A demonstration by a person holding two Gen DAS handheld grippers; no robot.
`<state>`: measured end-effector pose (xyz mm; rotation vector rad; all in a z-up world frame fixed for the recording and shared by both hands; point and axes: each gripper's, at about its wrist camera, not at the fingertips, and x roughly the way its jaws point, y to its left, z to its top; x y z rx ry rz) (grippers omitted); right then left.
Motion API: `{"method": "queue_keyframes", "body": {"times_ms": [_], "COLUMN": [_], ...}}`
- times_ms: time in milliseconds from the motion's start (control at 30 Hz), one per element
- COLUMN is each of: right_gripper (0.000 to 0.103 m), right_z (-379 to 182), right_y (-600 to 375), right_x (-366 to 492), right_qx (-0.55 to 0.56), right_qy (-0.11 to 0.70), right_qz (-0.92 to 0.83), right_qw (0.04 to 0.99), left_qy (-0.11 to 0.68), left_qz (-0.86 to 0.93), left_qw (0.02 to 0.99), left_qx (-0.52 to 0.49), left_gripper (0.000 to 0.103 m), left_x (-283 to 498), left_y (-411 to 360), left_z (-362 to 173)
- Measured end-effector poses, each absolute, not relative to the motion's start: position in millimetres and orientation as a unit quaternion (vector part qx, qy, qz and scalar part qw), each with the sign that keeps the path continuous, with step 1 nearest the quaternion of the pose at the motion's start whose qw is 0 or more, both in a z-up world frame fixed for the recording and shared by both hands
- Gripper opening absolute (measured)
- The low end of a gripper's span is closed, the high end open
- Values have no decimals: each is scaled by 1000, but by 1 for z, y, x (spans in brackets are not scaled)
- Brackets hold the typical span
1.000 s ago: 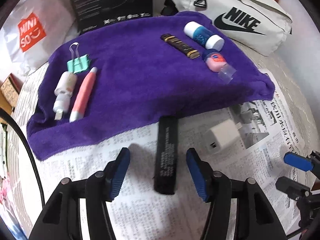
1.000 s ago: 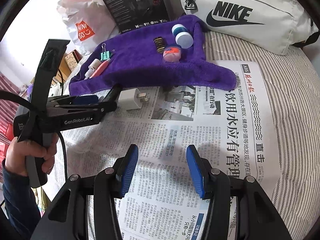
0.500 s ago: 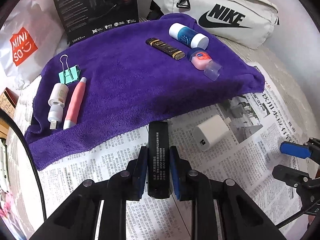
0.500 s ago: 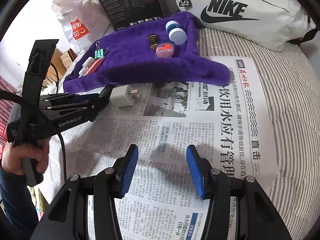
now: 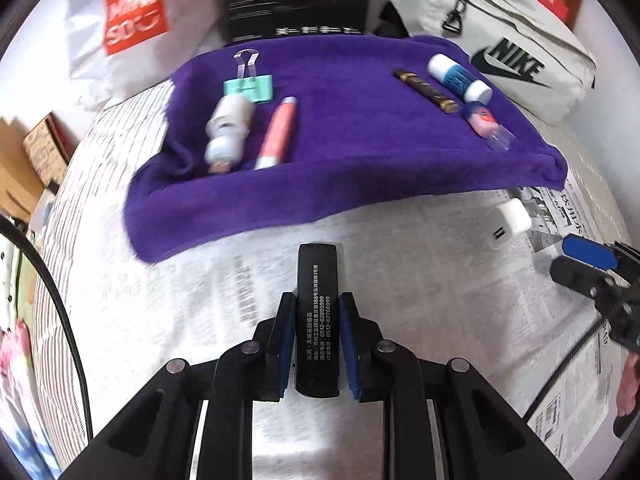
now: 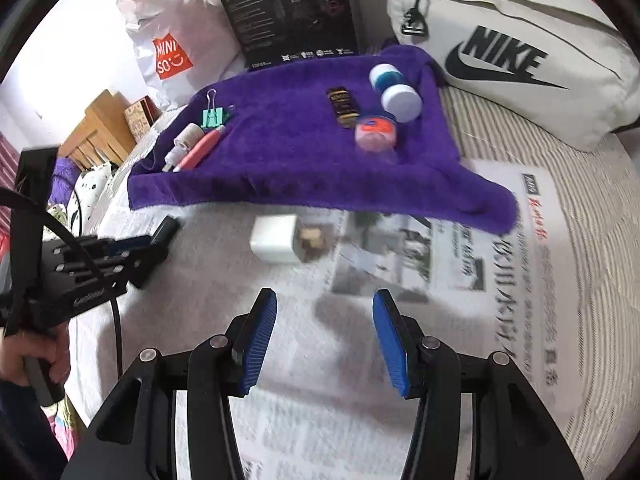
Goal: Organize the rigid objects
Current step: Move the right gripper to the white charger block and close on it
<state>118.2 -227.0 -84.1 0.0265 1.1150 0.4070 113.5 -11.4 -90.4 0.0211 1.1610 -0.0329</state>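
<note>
Left gripper point(image 5: 318, 344) is clamped on the black bar point(image 5: 318, 312), a slim rectangular stick with white print on its top face. The pads grip its long sides near the rear half, and the front end sticks out ahead of the fingertips, pointing at the purple towel point(image 5: 352, 152). Its jaws have just been closing, with the bar between them. The bar sits just short of the towel's near edge, over the newspaper point(image 5: 224, 288); can't tell if it is lifted clear of the paper or skimming it.

Right gripper point(image 6: 324, 336) is spread moderately wide and empty, above the newspaper, near side of the towel. The white charger point(image 6: 274, 240) lies on the paper just off the towel's near edge, between the towel and the right gripper, prongs pointing right.

On the towel, left end: teal binder clip point(image 5: 248, 88), white USB stick point(image 5: 228, 128), pink pen point(image 5: 276, 132). Right end: brown patterned bar point(image 5: 426, 90), blue-white tube point(image 5: 458, 78), pink lip balm point(image 5: 486, 124).

Handling, judged: the bar looks stiff, light and smooth-sided, so a side pinch should hold, but the rearward grip leaves a long overhang, so it may pivot if bumped. The charger looks rigid, boxy and light; best taken across its flat sides, away from the prongs. Its glossy plastic could slip under a shallow grip. The towel is soft, so items set on it may tip or roll, the round ones especially.
</note>
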Motion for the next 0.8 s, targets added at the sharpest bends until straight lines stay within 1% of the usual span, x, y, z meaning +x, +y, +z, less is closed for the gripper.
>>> {"method": "queue_keyframes", "body": {"times_ms": [400,700,767,800], "right_gripper": [50,50,52,56], "right_z": [-85,-98,-102,-102], "right_y": [-195,-186,-184,-183], "right_x": [133,145,146,145], "right_qx": [9,5,0,-3], "right_qy": [507,501,498,491], "right_qz": [186,158,157,156], "right_qw": [842,851,853,857], "left_qy": [528,523,522,522], "left_qz": [-12,-15,-15,-15], "left_qw": [849,852,853,853], "left_qx": [16,14,14,14], "left_gripper": [22,22,21,21], "left_x": [103,102,102,101], "left_y": [-10,-9,-9,-9], "left_z": [-91,-90,-90,-90]}}
